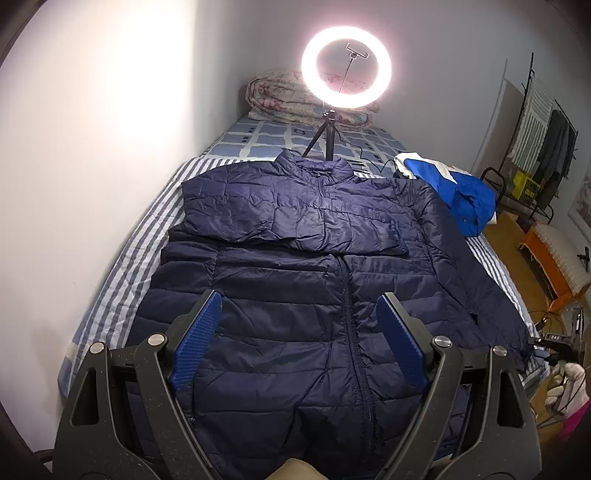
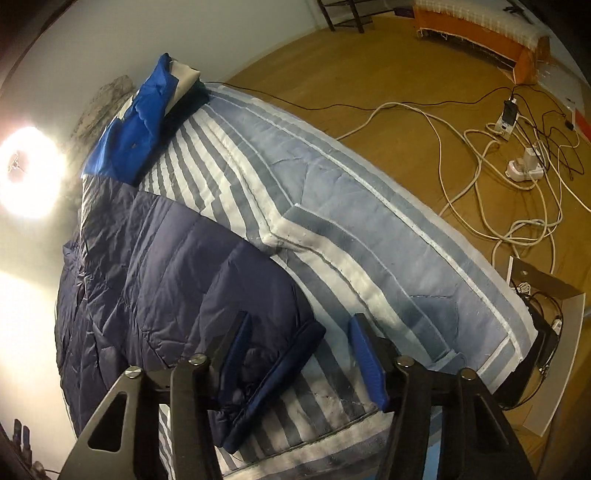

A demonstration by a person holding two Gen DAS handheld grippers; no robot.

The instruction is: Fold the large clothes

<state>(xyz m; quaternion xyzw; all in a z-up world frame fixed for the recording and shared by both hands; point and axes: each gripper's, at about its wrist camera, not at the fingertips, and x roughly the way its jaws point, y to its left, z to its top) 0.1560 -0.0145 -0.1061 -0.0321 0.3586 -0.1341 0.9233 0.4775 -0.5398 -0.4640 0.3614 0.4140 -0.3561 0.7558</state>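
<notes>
A navy puffer jacket (image 1: 295, 266) lies front up on the striped bed (image 1: 122, 266), zipped, collar at the far end. Its left sleeve is folded across the chest; its right sleeve runs down the right side. My left gripper (image 1: 299, 306) is open and empty above the jacket's lower front. In the right wrist view my right gripper (image 2: 299, 332) is open, its jaws either side of the right sleeve's cuff (image 2: 273, 365) near the bed's edge. The jacket's sleeve (image 2: 166, 258) stretches away to the upper left.
A lit ring light (image 1: 340, 70) on a tripod stands on the bed beyond the collar, before a rolled quilt (image 1: 280, 96). A blue and white garment (image 1: 458, 192) lies at the far right. Cables (image 2: 509, 155) and a power strip lie on the wooden floor. An orange bench (image 2: 480, 26) stands beyond.
</notes>
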